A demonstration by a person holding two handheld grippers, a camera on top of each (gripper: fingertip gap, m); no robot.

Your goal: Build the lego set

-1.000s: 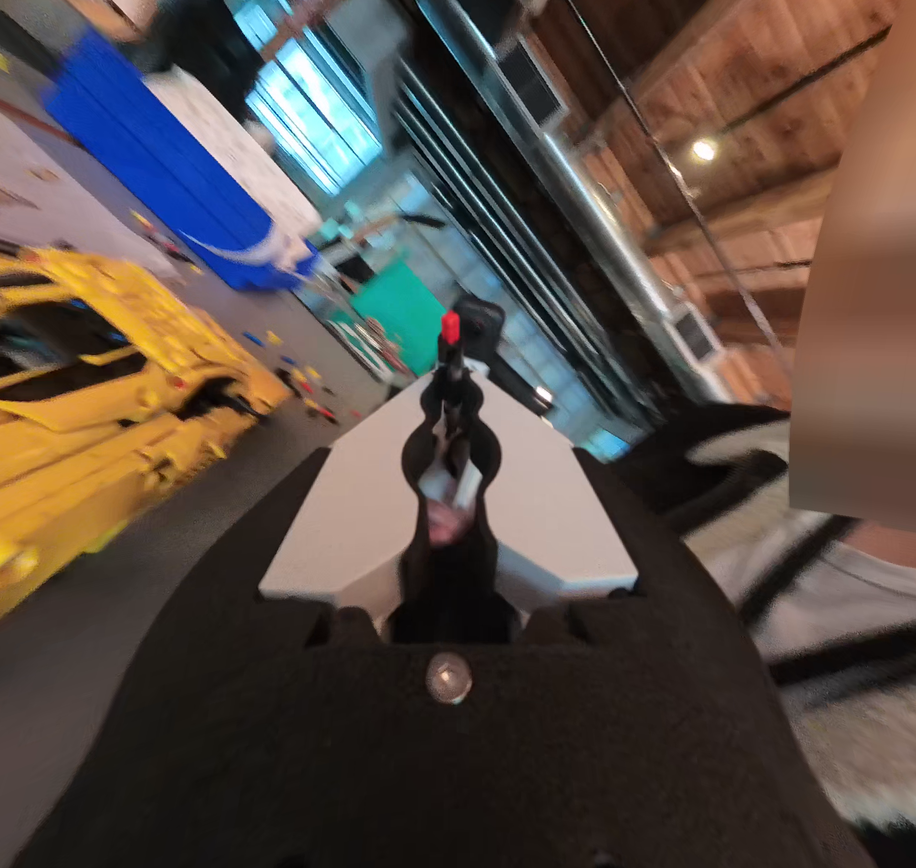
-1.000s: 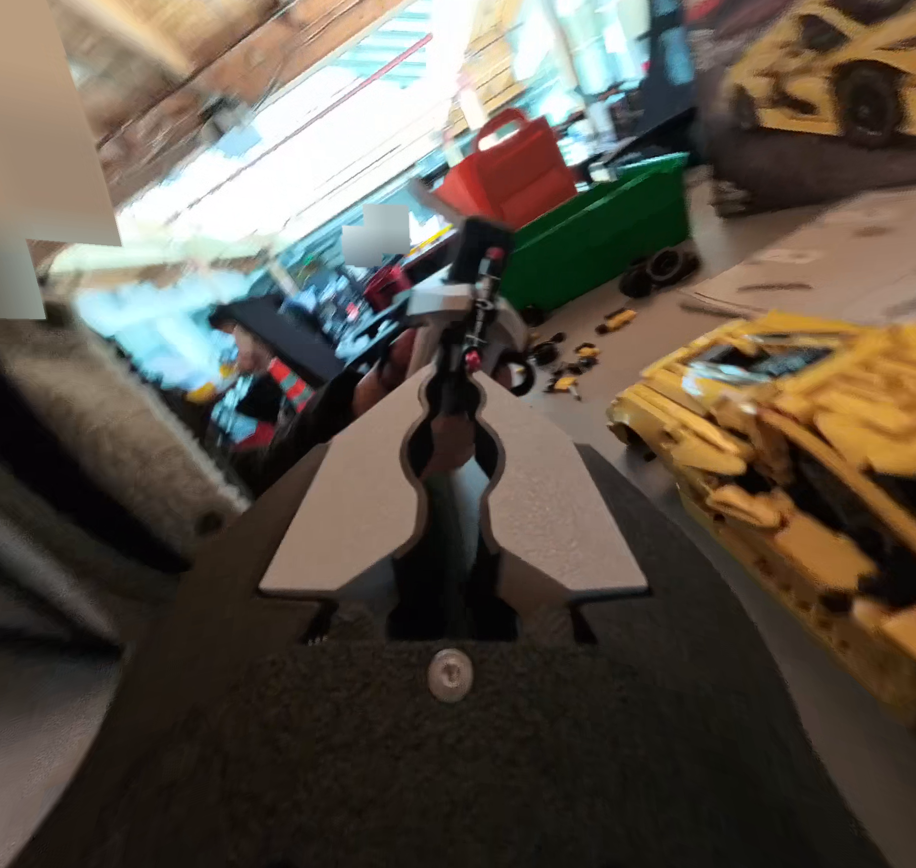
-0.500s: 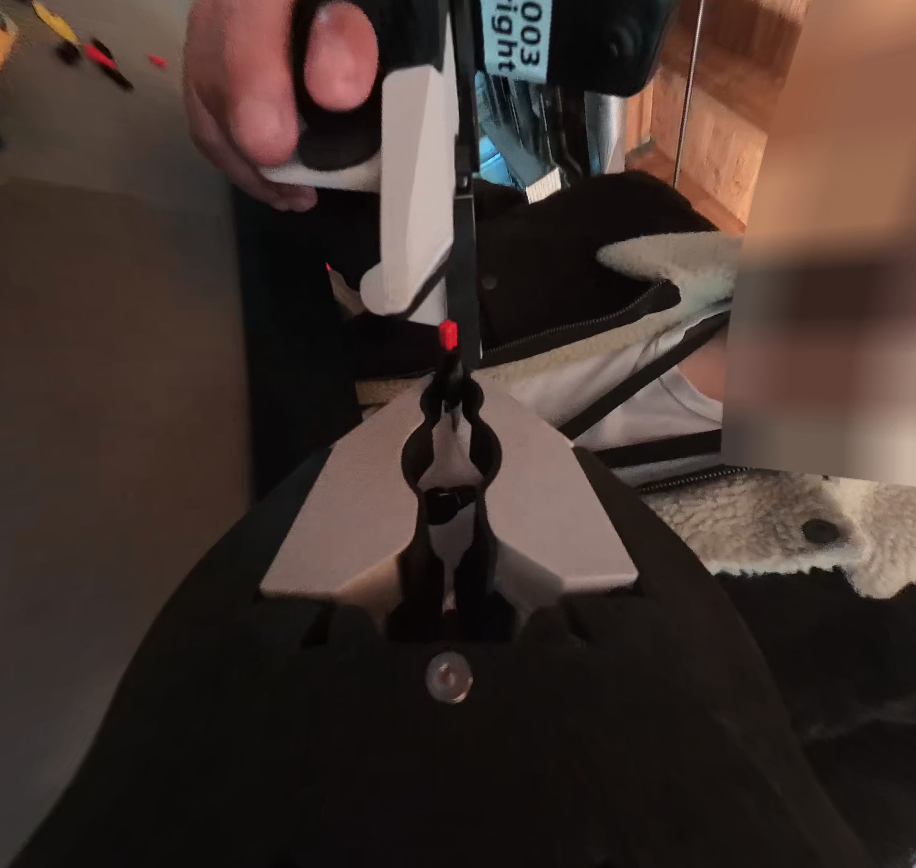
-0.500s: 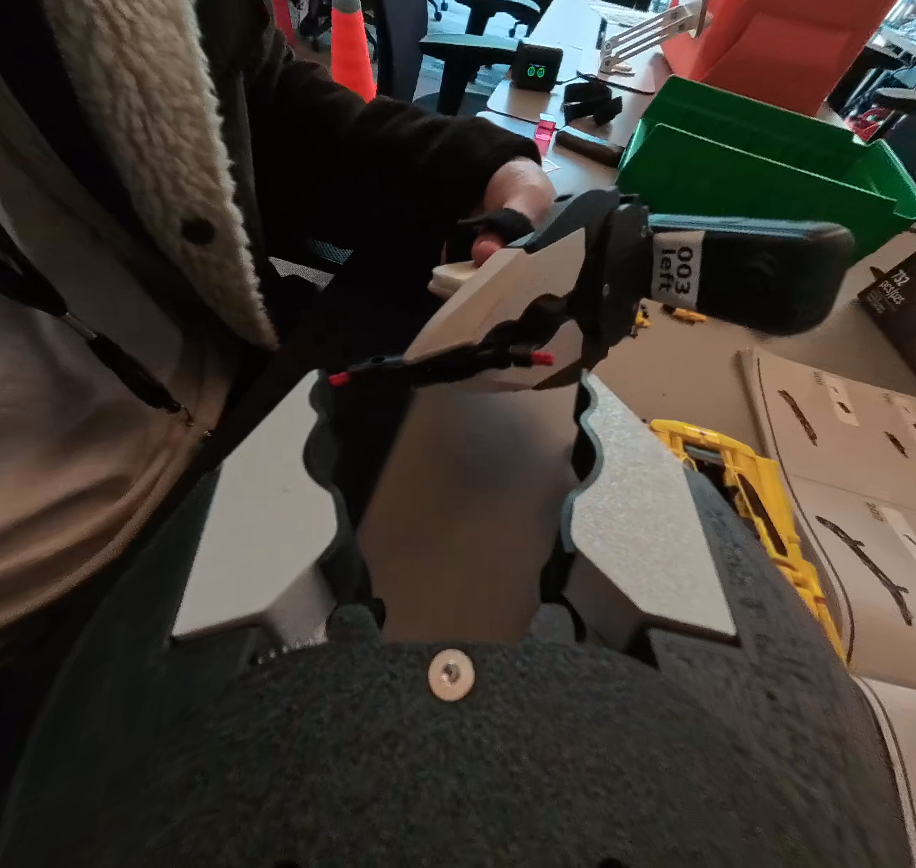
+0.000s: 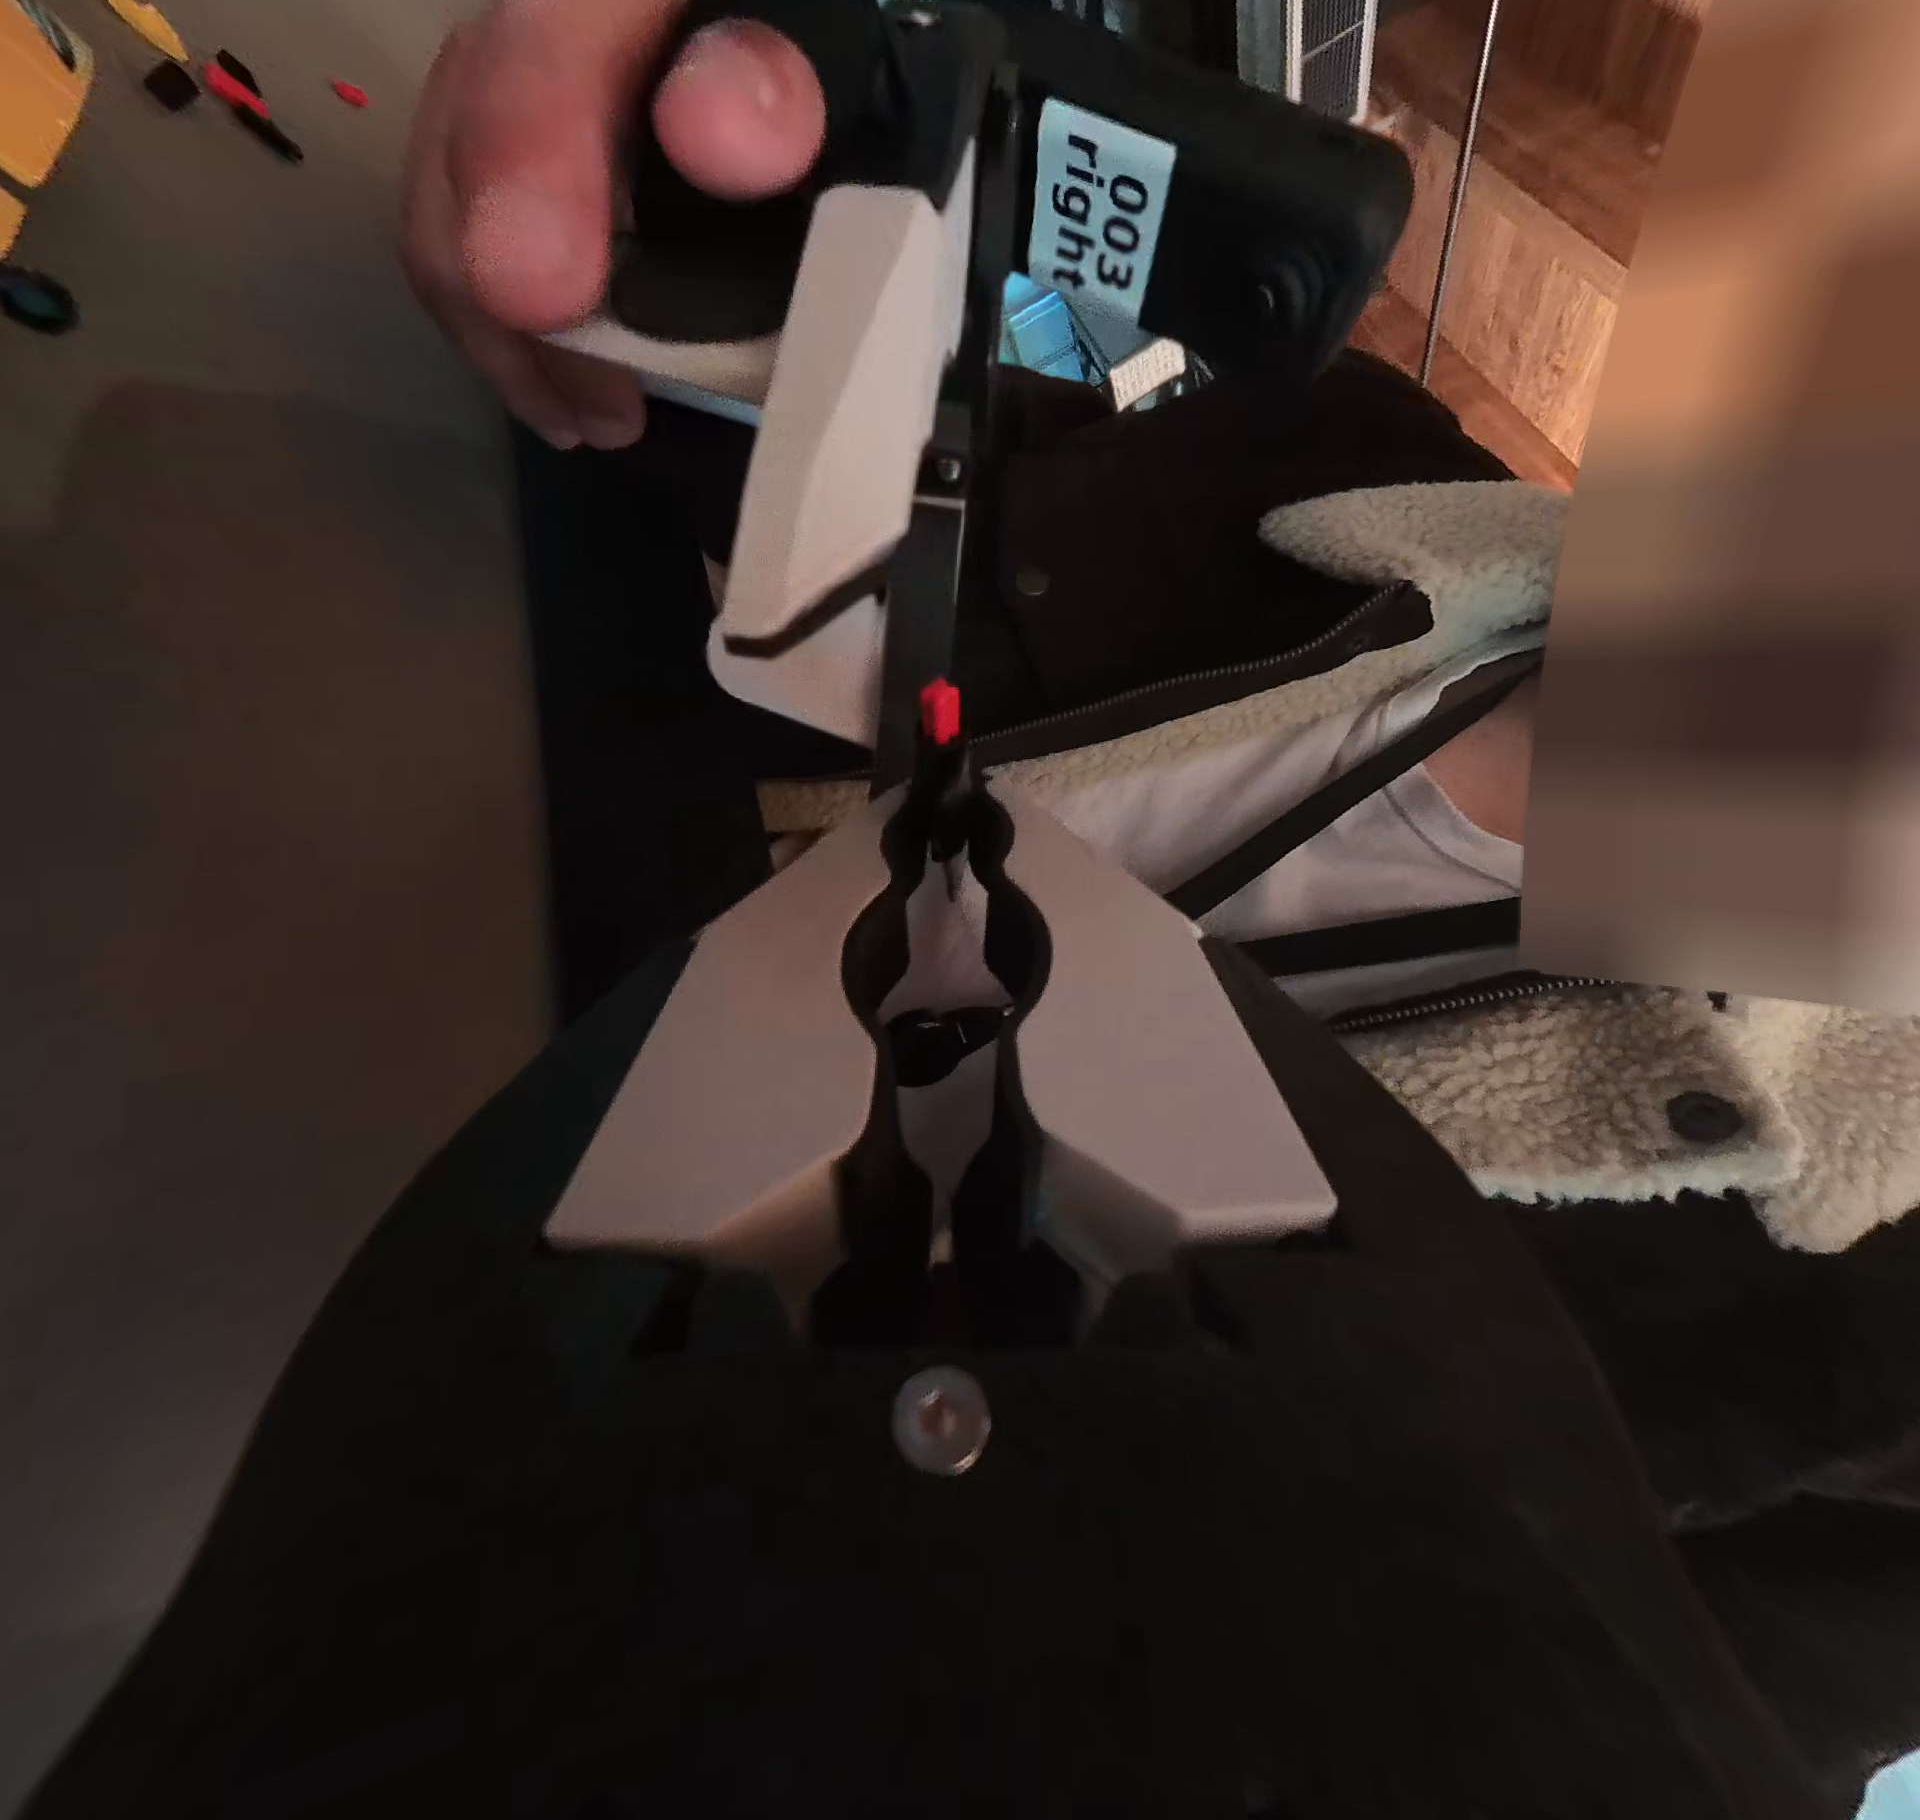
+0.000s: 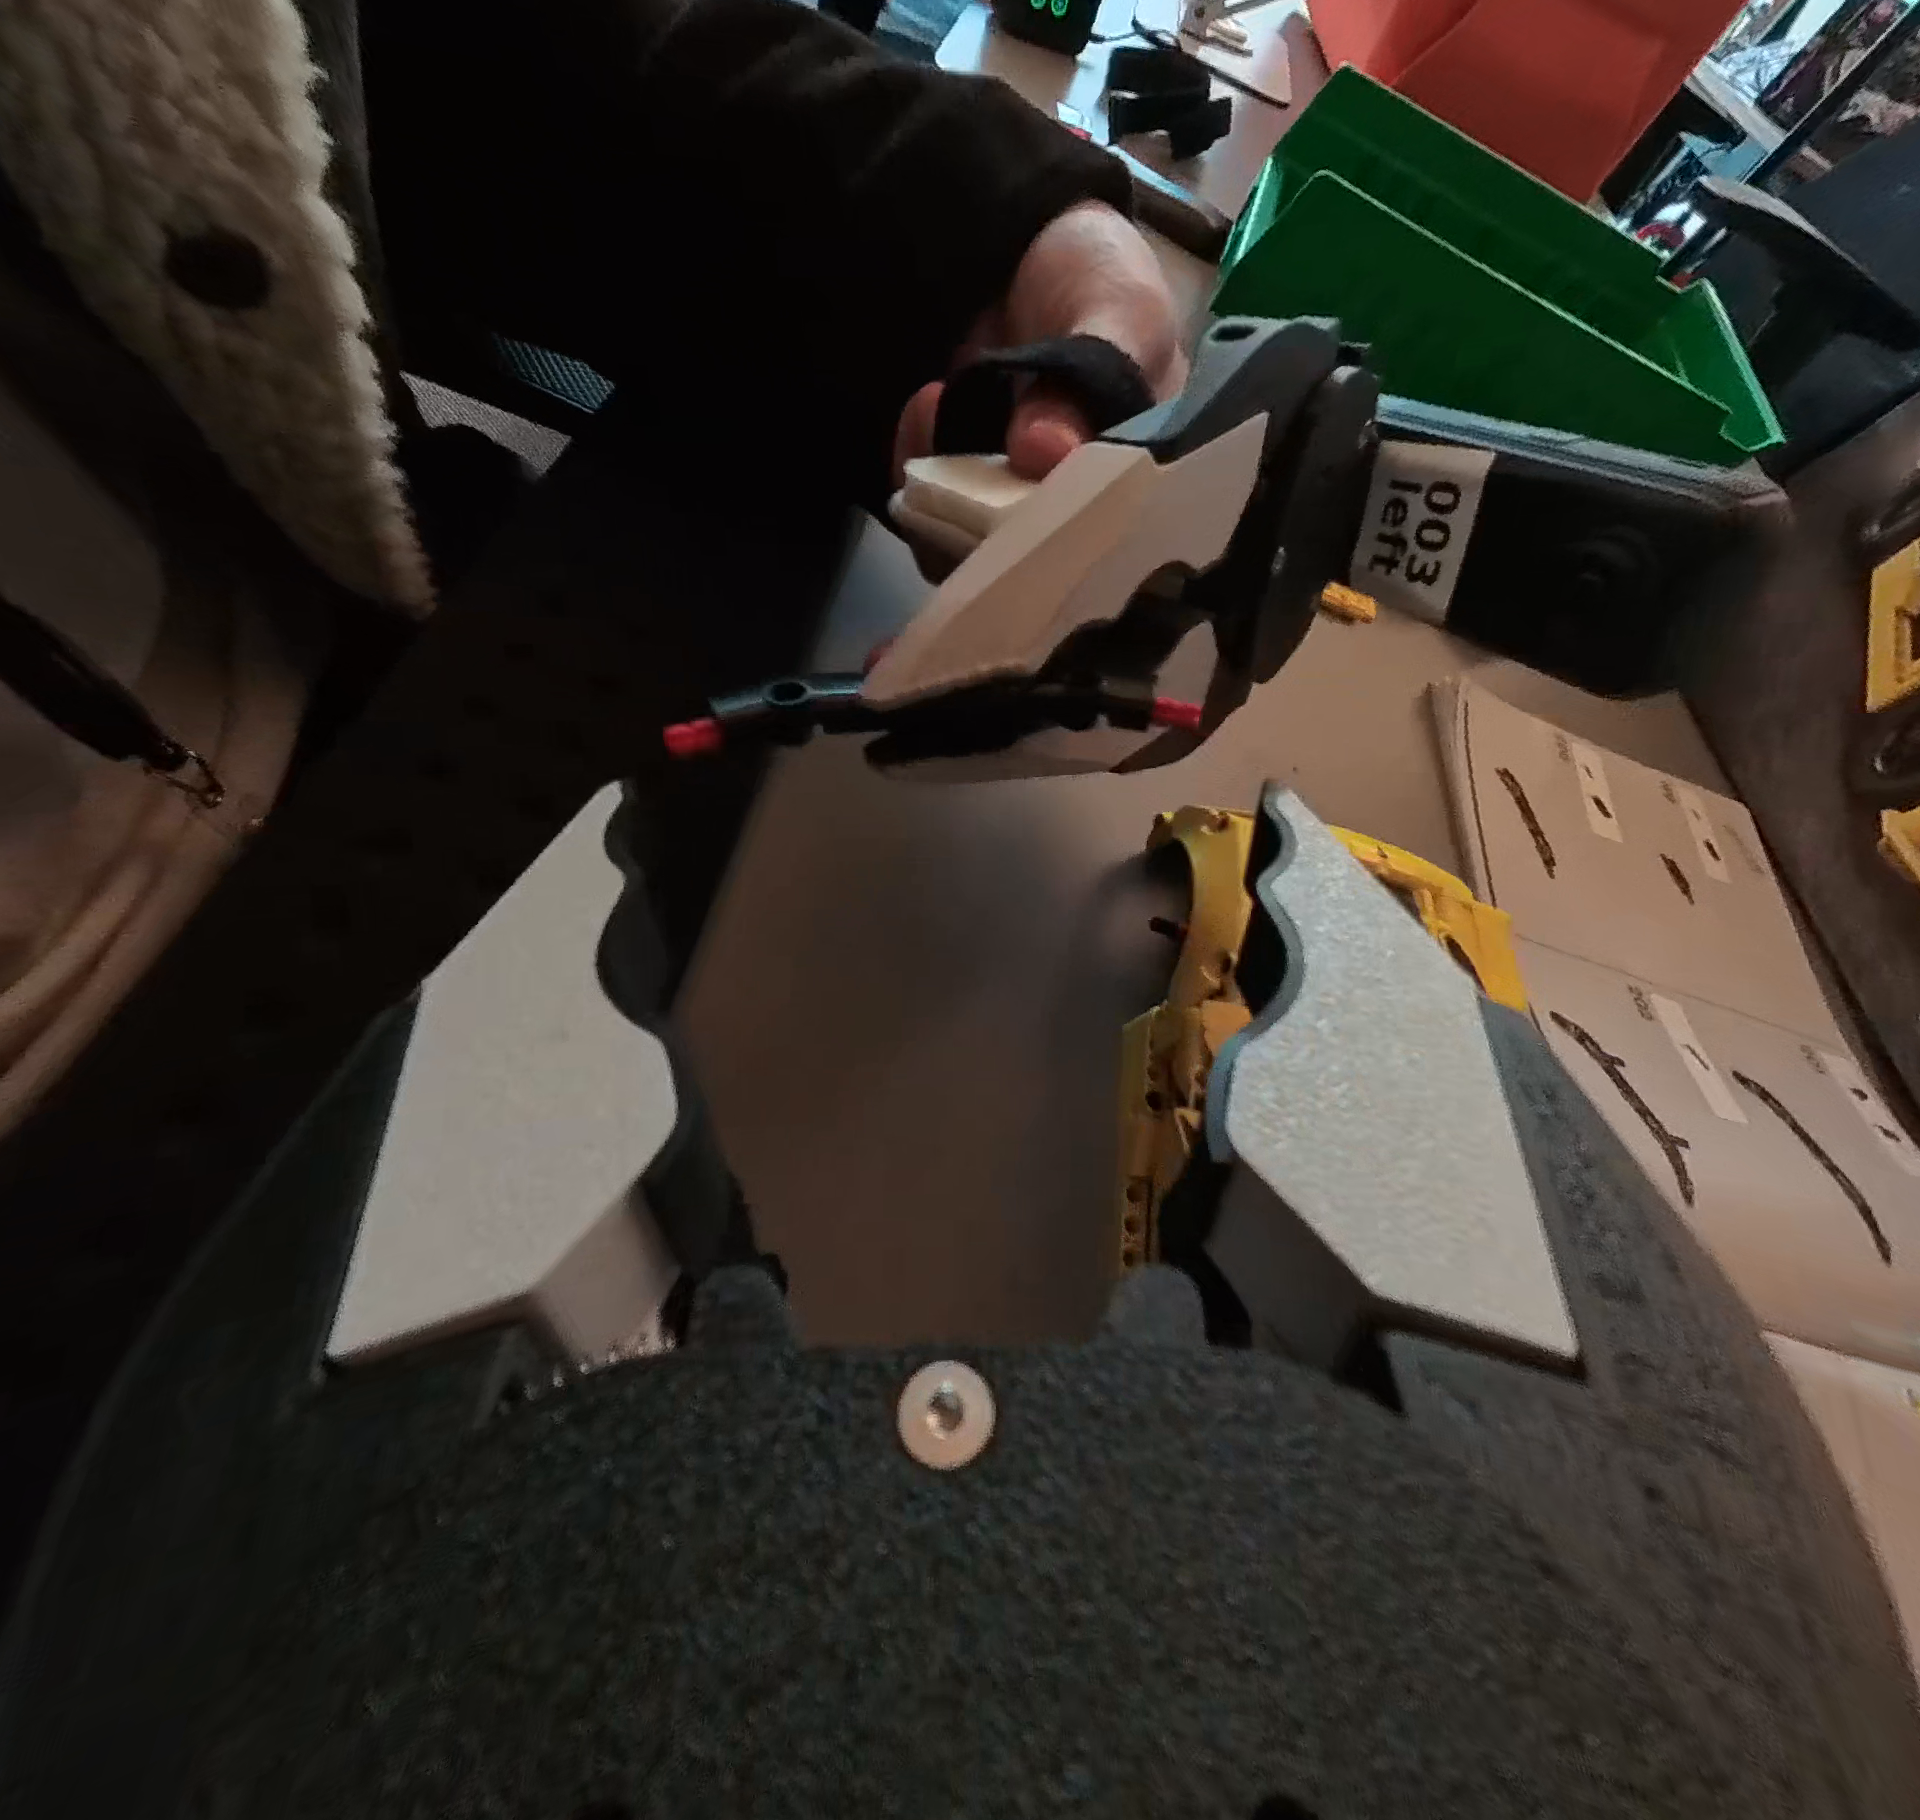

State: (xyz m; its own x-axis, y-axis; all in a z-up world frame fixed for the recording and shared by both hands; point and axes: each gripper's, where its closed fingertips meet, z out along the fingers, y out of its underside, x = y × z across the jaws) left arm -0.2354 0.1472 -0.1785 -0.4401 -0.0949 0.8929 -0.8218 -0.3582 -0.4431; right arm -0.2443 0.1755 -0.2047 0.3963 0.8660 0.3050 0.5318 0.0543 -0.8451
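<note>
My left gripper is shut on a thin black lego piece with a red pin sticking out past the tips. In the right wrist view the left gripper holds this black piece level, with red pins at both ends. My right gripper is open and empty, just below the held piece. It also shows in the left wrist view, held by a hand, close above the red pin. Part of the yellow lego car lies on the table behind the right finger.
A green bin and a red box stand at the back. Printed sheets lie at the right. Loose small pieces are scattered on the grey table. The person's fleece-lined jacket is close behind both grippers. Both grippers' tips are close together, under 4 cm apart.
Both grippers have swung away from the table toward the person and now face each other. The right gripper, shut a second ago, has opened. The left still grips the black piece.
</note>
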